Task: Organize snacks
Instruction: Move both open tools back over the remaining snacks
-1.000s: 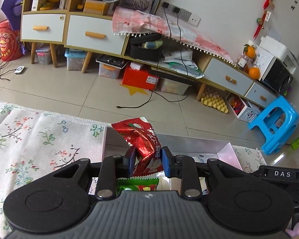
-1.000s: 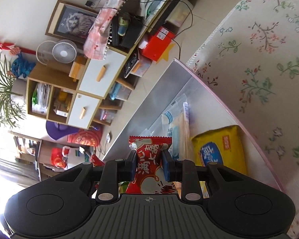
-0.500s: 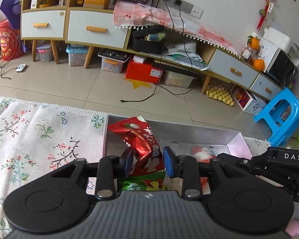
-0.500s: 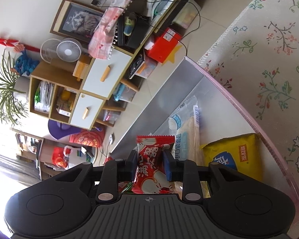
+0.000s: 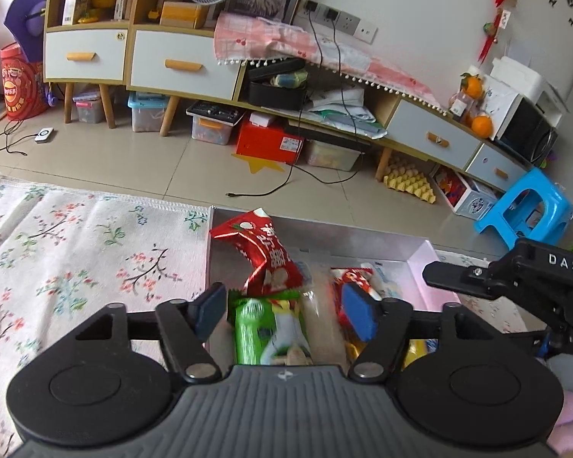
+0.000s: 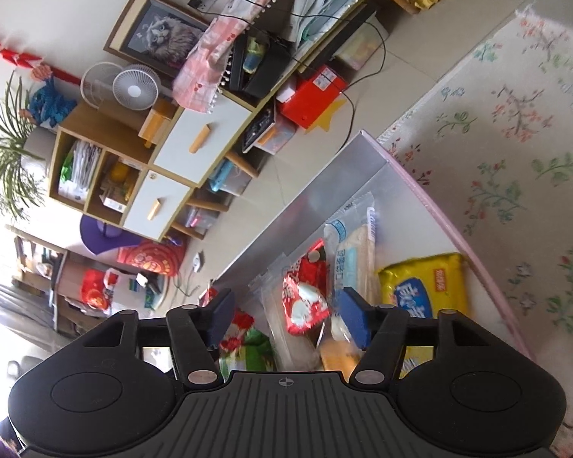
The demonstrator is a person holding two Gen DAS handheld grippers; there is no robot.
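Note:
A silver box with a pink rim (image 5: pixel 324 231) stands on the flowered cloth and holds several snack packets. In the left wrist view a red packet (image 5: pixel 265 257) leans upright in the box, with a green packet (image 5: pixel 254 330) below it. My left gripper (image 5: pixel 284 310) hangs just above them, its jaws opening and its pads clear of both packets. In the right wrist view a second red packet (image 6: pixel 303 299) lies loose in the box (image 6: pixel 435 206) beside a pale blue packet (image 6: pixel 353 248) and a yellow one (image 6: pixel 428 286). My right gripper (image 6: pixel 287 315) is over it, jaws opening, pads off the packet.
A flowered cloth (image 5: pixel 76 252) covers the surface around the box. One finger (image 5: pixel 454 276) of the right gripper reaches in over the box's right end. Beyond lie a tiled floor, low cabinets (image 5: pixel 179 65), a red carton (image 5: pixel 269 139) and a blue stool (image 5: pixel 531 210).
Both grippers were shut on red packets and now stand open, with the packets left in the box. Both have pulled back and up a little.

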